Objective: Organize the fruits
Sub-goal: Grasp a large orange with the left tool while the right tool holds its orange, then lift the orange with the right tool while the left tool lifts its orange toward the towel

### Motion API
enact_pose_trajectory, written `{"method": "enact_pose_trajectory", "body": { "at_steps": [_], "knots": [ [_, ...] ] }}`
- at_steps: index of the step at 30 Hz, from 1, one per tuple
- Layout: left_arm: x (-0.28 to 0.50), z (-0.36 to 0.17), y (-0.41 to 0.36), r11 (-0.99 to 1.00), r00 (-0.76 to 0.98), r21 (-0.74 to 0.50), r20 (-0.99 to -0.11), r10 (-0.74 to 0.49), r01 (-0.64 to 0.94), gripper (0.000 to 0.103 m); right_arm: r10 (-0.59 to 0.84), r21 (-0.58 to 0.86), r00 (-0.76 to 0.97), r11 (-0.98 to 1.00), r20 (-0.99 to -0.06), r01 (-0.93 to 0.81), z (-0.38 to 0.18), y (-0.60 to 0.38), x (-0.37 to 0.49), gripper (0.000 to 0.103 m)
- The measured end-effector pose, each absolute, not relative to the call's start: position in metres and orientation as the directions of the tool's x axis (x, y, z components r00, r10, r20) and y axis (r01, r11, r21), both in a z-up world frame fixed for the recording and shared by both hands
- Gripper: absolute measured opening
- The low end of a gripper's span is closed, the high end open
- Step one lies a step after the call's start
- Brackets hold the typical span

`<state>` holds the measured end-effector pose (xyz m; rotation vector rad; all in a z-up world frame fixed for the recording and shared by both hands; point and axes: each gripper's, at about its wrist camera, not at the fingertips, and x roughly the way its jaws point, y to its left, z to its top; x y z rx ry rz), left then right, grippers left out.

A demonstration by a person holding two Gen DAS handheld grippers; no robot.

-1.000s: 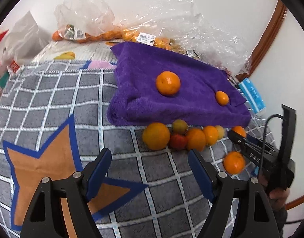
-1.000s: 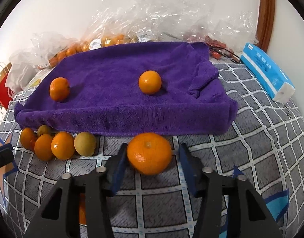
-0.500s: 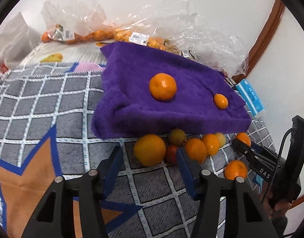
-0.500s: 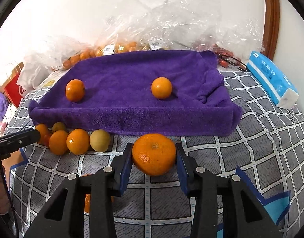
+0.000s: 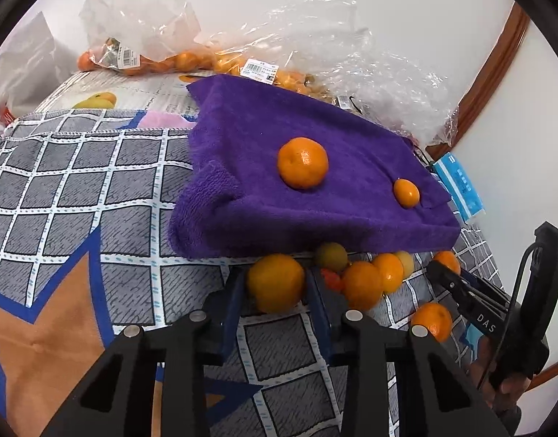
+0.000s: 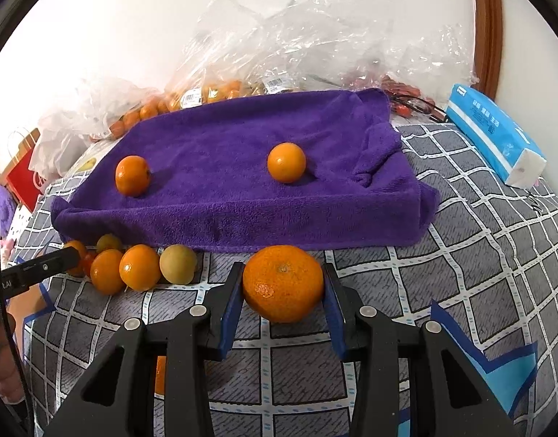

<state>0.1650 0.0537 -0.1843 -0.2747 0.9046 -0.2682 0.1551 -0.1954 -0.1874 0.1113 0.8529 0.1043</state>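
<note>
A purple towel (image 5: pixel 315 182) (image 6: pixel 242 167) lies folded on the grey checked cover, with two oranges (image 6: pixel 132 174) (image 6: pixel 286 162) resting on it. A row of small fruits (image 5: pixel 362 284) (image 6: pixel 140 271) sits along its front edge. My left gripper (image 5: pixel 275 276) is at the left end of that row. Its jaws are closing, and the blue pads touch both sides of a yellow-orange orange (image 5: pixel 275 284). In front of the towel, my right gripper (image 6: pixel 282 273) is shut on a large mandarin (image 6: pixel 282 284).
Crumpled plastic bags (image 6: pixel 315 43) holding more small oranges line the back wall. A blue tissue pack (image 6: pixel 493 134) lies at the right, a red bag (image 6: pixel 24 178) at the left. A loose orange (image 6: pixel 160 375) lies under my right gripper. Wooden trim (image 5: pixel 497 58) runs up the wall.
My left gripper moved forward to the orange at the row's left end and its jaws narrowed from wide apart until they met it. The right gripper kept hold of the mandarin.
</note>
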Motion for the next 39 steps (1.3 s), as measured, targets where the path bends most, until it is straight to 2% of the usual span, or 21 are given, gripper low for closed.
{"method": "enact_pose_trajectory", "body": {
  "at_steps": [2,5,7,9,11,14,20,24,26,28,32,34,39],
  "knots": [
    [0.168,-0.188,0.051,0.931,0.577,-0.347,-0.74,-0.347,0.115,0.033,0.132,0.135,0.653,0.99,-0.746,-0.046,-0.188,-0.195,0.155,0.041],
    [0.168,-0.188,0.05,0.933,0.596,-0.34,-0.727,-0.341,0.119,0.041,0.132,0.134,0.649,0.99,-0.749,-0.047,-0.189,-0.195,0.156,0.041],
    [0.167,-0.188,0.049,0.935,0.605,-0.335,-0.722,-0.336,0.12,0.039,0.136,0.136,0.646,0.989,-0.751,-0.049,-0.189,-0.195,0.157,0.041],
    [0.166,-0.189,0.047,0.942,0.611,-0.313,-0.724,-0.319,0.121,0.033,0.138,0.139,0.644,0.989,-0.752,-0.05,-0.19,-0.195,0.158,0.041],
    [0.164,-0.188,0.048,0.941,0.607,-0.313,-0.725,-0.324,0.129,0.033,0.139,0.14,0.645,0.989,-0.752,-0.049,-0.19,-0.195,0.158,0.041],
    [0.16,-0.184,0.051,0.94,0.605,-0.316,-0.727,-0.325,0.126,0.033,0.143,0.148,0.65,0.988,-0.747,-0.048,-0.189,-0.197,0.157,0.041],
    [0.153,-0.179,0.064,0.966,0.623,-0.249,-0.745,-0.238,0.072,0.033,0.148,0.158,0.651,0.987,-0.744,-0.043,-0.189,-0.198,0.155,0.041],
    [0.156,-0.187,0.071,0.961,0.614,-0.271,-0.749,-0.249,0.06,0.033,0.149,0.162,0.653,0.986,-0.743,-0.039,-0.189,-0.199,0.155,0.041],
    [0.155,-0.187,0.07,0.962,0.623,-0.267,-0.742,-0.245,0.06,0.034,0.143,0.161,0.652,0.986,-0.744,-0.033,-0.189,-0.199,0.155,0.041],
    [0.155,-0.188,0.068,0.962,0.633,-0.262,-0.733,-0.247,0.072,0.041,0.143,0.161,0.653,0.986,-0.744,-0.032,-0.188,-0.199,0.155,0.041],
    [0.154,-0.189,0.061,0.968,0.65,-0.24,-0.724,-0.231,0.076,0.04,0.142,0.161,0.652,0.987,-0.745,-0.031,-0.188,-0.199,0.155,0.041],
    [0.154,-0.189,0.063,0.959,0.646,-0.267,-0.717,-0.262,0.093,0.032,0.141,0.16,0.653,0.987,-0.744,-0.031,-0.188,-0.199,0.155,0.041],
    [0.149,-0.188,0.08,0.932,0.667,-0.357,-0.678,-0.308,0.066,0.032,0.145,0.172,0.66,0.985,-0.737,-0.025,-0.188,-0.201,0.154,0.041]
  ]
}}
